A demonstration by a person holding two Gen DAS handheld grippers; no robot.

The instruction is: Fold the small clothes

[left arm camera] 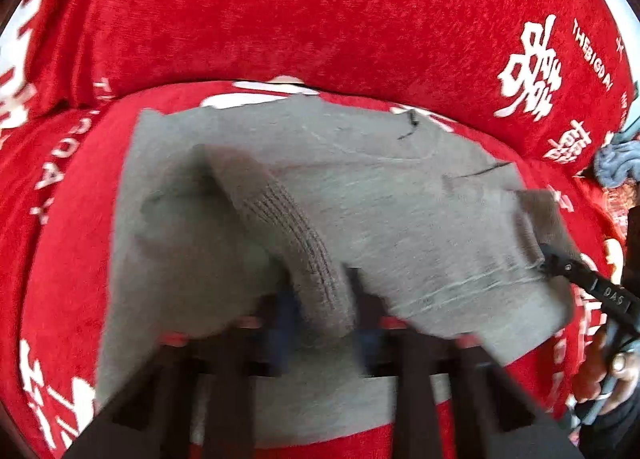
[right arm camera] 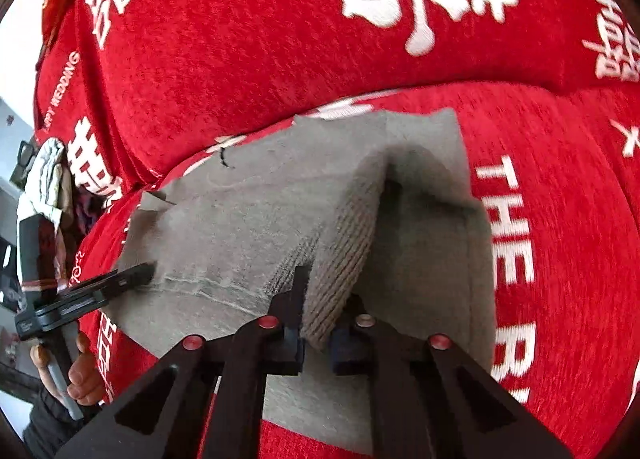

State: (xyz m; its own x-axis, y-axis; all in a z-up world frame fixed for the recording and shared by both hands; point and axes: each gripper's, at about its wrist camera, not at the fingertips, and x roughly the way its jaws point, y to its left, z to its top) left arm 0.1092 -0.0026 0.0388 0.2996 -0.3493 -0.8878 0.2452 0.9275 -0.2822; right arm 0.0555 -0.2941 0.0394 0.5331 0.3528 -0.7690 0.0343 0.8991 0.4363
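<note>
Grey sweater (left arm camera: 360, 195): centre frame, spread on red sofa cover (left arm camera: 280, 11). Left hand-held gripper (left arm camera: 320, 299): pinching ribbed hem fold. Right hand-held gripper (right arm camera: 320, 311): pinching a ribbed fold, lower centre.

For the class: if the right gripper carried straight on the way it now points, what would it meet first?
The right gripper is already shut on the grey garment's ribbed hem. Pushing on, it would meet more grey garment, then probably the red sofa back; depth is unclear.

Open red printed sofa seat (right arm camera: 560, 219) flanks the flat grey knit garment (left arm camera: 360, 187); the red cushioned sofa backrest (left arm camera: 320, 19) rises just behind, blocking passage.
</note>
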